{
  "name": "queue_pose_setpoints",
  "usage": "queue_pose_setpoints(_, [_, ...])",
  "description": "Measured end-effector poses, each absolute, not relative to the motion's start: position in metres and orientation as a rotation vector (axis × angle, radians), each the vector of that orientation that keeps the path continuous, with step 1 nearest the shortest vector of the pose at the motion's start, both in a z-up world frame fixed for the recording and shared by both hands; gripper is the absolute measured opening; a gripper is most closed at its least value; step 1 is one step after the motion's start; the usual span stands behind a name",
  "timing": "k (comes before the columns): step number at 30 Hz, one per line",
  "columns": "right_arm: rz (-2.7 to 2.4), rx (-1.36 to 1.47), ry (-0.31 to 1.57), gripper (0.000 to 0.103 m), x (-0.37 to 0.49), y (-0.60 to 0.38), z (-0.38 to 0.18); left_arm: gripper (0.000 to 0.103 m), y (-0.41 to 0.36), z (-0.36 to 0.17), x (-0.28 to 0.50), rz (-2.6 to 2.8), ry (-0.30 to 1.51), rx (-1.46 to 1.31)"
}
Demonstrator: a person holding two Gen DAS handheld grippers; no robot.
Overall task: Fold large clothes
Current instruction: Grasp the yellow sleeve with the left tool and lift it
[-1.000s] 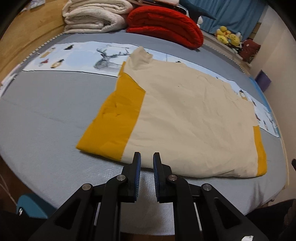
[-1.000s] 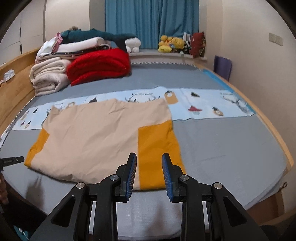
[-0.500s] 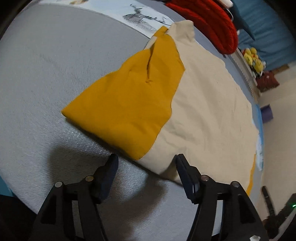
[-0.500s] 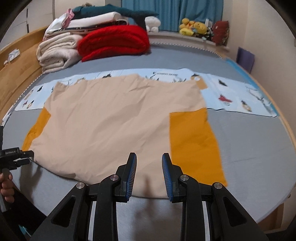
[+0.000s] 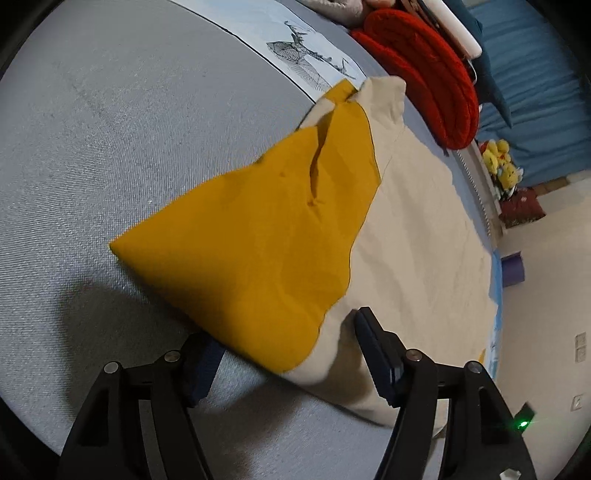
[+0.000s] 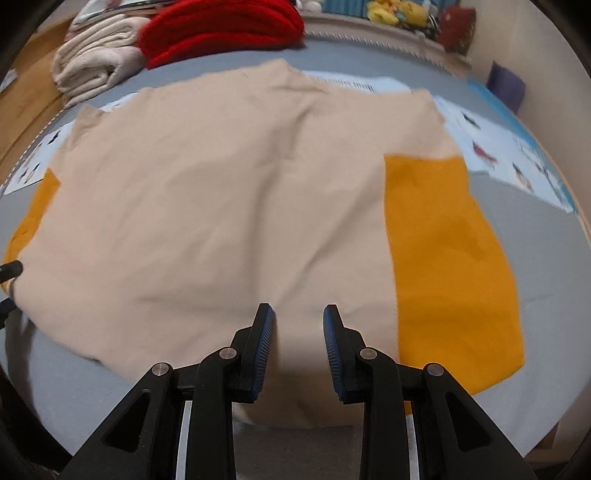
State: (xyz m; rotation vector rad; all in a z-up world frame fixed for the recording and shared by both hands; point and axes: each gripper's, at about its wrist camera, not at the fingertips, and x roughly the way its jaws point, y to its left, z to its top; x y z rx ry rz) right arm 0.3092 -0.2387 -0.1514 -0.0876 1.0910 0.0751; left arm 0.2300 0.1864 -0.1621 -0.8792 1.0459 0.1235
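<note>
Cream cotton garment with mustard-yellow sleeves (image 6: 229, 192) spread flat on the grey bed (image 5: 110, 122).

Its long axis runs sleeve to sleeve across the mattress, parallel to the near edge, hem toward the claws and upper edge toward the pale printed cloth strip (image 6: 517, 155). The fabric is lightly creased; a fold ridge runs up the one yellow sleeve (image 5: 258, 236) in the left wrist view. The left claw (image 5: 284, 343) is opening, straddling the hem without pinching it. The right claw (image 6: 298, 332) hangs released over the cream hem, nothing between its pads. A folded red blanket (image 6: 221, 26) lies beyond.
</note>
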Motion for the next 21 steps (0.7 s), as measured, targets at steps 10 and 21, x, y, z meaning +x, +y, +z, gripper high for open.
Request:
queue_pose_setpoints(10, [0.098, -0.106, 1.101, 0.030, 0.310, -0.242, -0.152, 0.064, 0.193, -0.167, 0.245, 0.161, 0.973, -0.952])
queue_pose_setpoints(21, [0.101, -0.168, 1.031, 0.030, 0.299, -0.235, -0.145, 0.015, 0.189, -0.166, 0.256, 0.152, 0.943, -0.975])
